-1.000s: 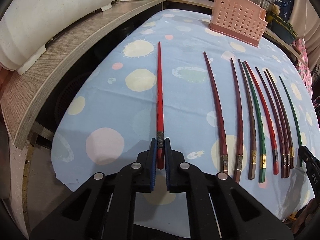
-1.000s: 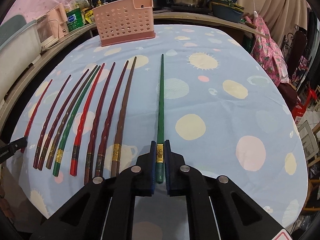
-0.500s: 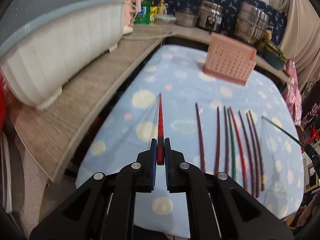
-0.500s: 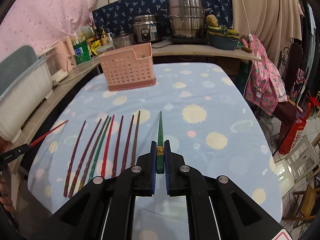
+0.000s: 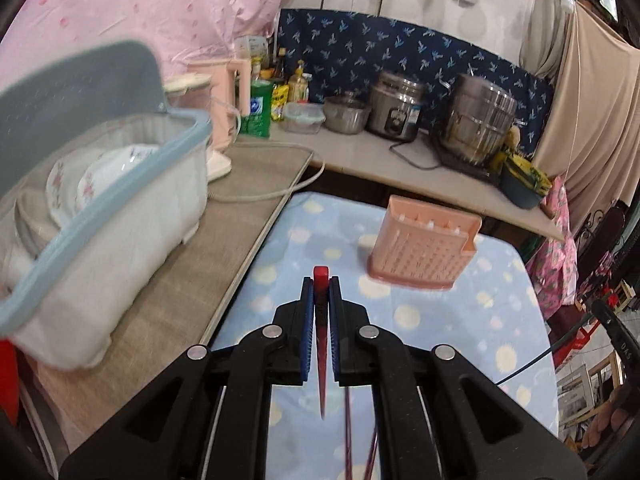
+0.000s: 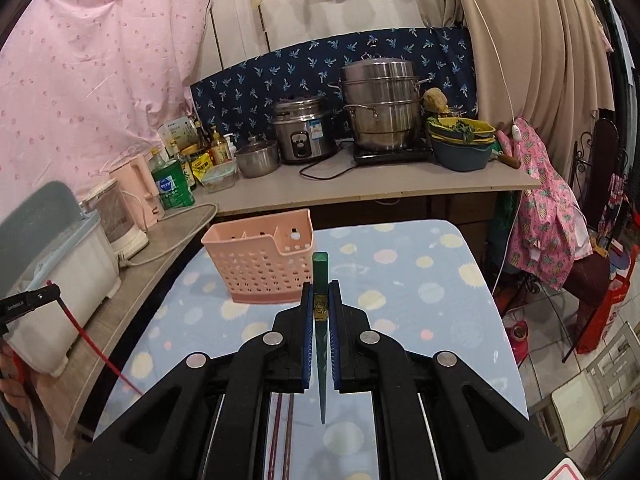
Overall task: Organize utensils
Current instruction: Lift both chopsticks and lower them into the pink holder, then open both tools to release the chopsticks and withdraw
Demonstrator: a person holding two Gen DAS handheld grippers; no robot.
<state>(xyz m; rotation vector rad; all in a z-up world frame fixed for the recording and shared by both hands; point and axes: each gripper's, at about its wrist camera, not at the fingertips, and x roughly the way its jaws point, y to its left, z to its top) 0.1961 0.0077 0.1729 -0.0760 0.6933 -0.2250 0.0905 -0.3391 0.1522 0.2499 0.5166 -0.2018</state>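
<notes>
My left gripper (image 5: 320, 292) is shut on a red chopstick (image 5: 321, 344), held upright with its thin tip pointing down, high above the table. My right gripper (image 6: 320, 296) is shut on a green chopstick (image 6: 320, 320), also upright with the tip down. The pink perforated utensil basket (image 5: 424, 254) stands at the far end of the table; it also shows in the right wrist view (image 6: 262, 262), just left of the green chopstick's top. The left gripper with its red chopstick (image 6: 86, 338) shows at the left edge of the right wrist view. A few dark chopsticks (image 6: 280, 436) lie below, mostly hidden.
The table has a blue dotted cloth (image 5: 460, 320). A dish rack with plates (image 5: 92, 216) sits on the left counter (image 5: 180, 300). Pots, a rice cooker (image 6: 304, 130) and bottles line the back counter. A chair with pink cloth (image 6: 556, 232) stands at the right.
Both grippers have lifted their chopsticks off the table and tilted up, so the chopsticks now hang tip down and the views face the basket and back counter.
</notes>
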